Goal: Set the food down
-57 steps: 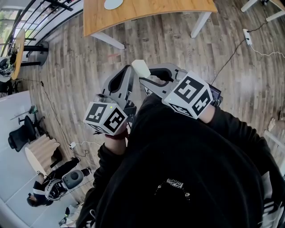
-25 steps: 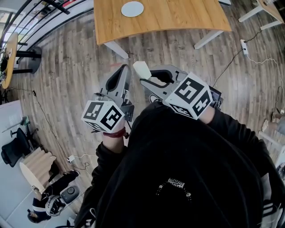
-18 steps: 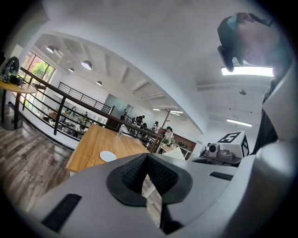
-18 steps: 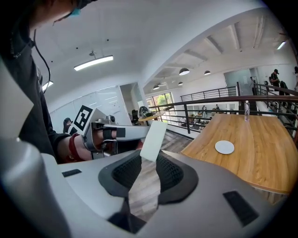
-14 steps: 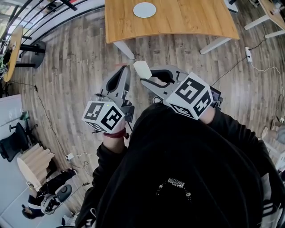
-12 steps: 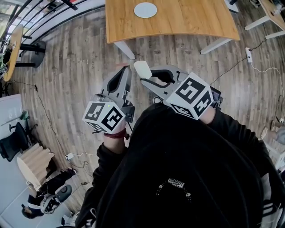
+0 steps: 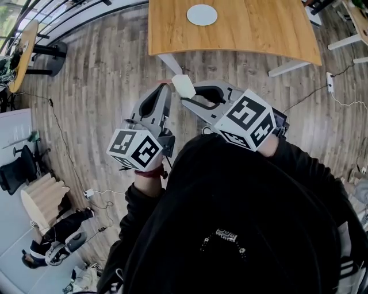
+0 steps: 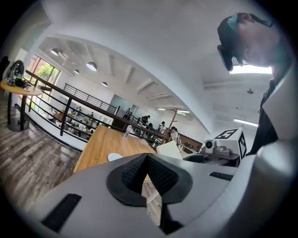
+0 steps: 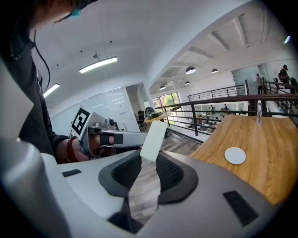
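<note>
Carrying the food [image 7: 184, 85] — a pale slab pinched in the tips of our right gripper [image 7: 187, 99]; our left gripper [image 7: 164, 89] alongside is clenched on nothing. Ahead, the wooden table [image 7: 259, 34] and its white plate [image 7: 202, 14] have slid further into view — we're closing in, set-down not started.

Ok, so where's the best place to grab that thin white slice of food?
By its two wide flat faces, near one end, coming at it end-on. The white slice is thin and flat, so jaws sit squarely there; the narrow edges would probably slip. The right gripper holds it just so, shut on its lower end, the rest sticking out past the jaws.
</note>
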Motion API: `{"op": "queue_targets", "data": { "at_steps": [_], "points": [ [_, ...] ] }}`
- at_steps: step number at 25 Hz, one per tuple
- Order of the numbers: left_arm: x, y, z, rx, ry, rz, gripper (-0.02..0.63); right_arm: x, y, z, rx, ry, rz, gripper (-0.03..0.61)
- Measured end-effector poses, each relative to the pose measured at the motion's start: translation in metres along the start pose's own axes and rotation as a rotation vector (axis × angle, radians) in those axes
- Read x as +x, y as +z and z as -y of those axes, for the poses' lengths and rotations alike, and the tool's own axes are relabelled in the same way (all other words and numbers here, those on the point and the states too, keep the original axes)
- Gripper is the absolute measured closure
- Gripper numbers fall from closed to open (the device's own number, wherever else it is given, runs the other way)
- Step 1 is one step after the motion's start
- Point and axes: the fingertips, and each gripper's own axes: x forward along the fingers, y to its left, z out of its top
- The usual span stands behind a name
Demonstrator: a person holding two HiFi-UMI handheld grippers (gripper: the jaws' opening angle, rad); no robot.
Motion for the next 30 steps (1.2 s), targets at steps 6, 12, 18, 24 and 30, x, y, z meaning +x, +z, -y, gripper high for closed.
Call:
{"op": "queue_targets", "data": {
  "at_steps": [6, 12, 18, 24, 30],
  "points": [
    [0.019, 0.021, -0.017, 0.012, 0.037, 0.016, 0.617, 0.016, 0.022, 0.025, -0.027, 0.047, 0.005, 0.468],
    [0.051, 0.035, -0.029, 0.002, 0.072, 0.017, 0.617, 0.021, 0.039, 0.061, -0.030, 0.078, 0.000, 0.468],
    [0.141, 0.064, -0.031, -0.002, 0.091, 0.007, 0.617, 0.008, 0.067, 0.150, -0.017, 0.100, 0.003, 0.468],
    [0.173, 0.078, -0.021, 0.021, 0.069, 0.001, 0.617, -0.002, 0.083, 0.176, -0.021, 0.082, 0.030, 0.468],
    [0.181, 0.090, -0.008, 0.045, 0.038, 0.000, 0.617, -0.010, 0.091, 0.181, -0.012, 0.054, 0.054, 0.468]
  ]
}}
